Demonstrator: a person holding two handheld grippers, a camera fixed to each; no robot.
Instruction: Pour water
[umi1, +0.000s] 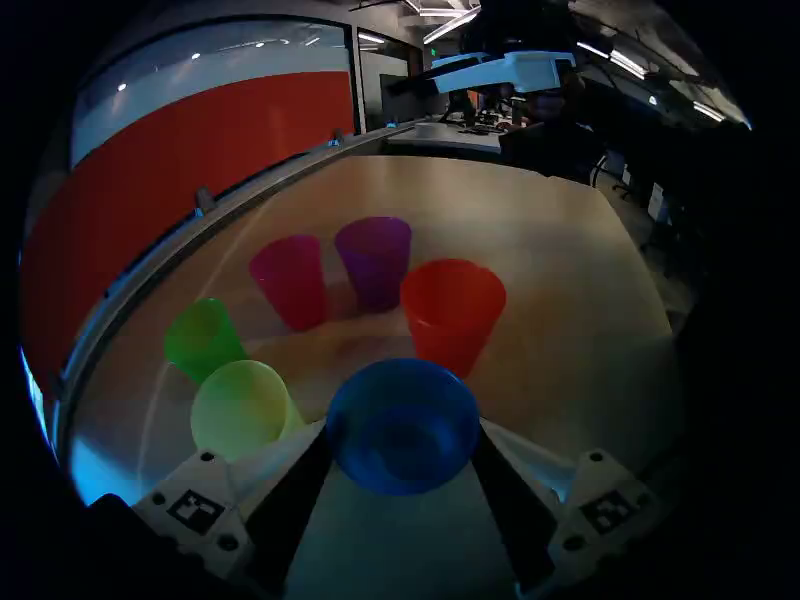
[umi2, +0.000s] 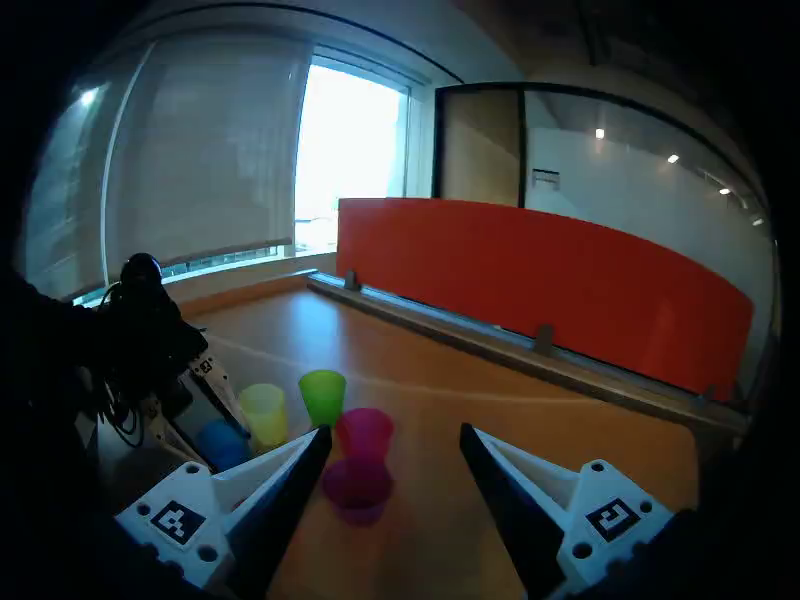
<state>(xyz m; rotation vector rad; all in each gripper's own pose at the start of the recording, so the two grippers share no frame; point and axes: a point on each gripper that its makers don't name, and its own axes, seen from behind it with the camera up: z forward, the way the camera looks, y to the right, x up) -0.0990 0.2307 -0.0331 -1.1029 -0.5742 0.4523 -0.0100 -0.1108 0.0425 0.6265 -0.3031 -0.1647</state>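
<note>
A translucent blue plastic cup (umi1: 403, 415) is held at the lower centre of the left gripper view. It is clamped from both sides between the fingers of the left gripper (umi1: 403, 435), with its open mouth turned towards the camera. Above it in the frame, five more cups are set on the pale wooden tabletop (umi1: 560, 260). A yellow-green plastic cup (umi1: 240, 405) and a green plastic cup (umi1: 203, 338) are at the left. A pink plastic cup (umi1: 290, 280) and a purple plastic cup (umi1: 375, 262) are in the middle, and an orange-red plastic cup (umi1: 452, 312) is just right of centre. A red partition panel (umi1: 200, 160) is seen at the upper left.

In the right gripper view, the right gripper (umi2: 394, 432) is shown with its jaws wide apart — the purple cup is seen low in the gap between them, and the blue cup at the lower left.
</note>
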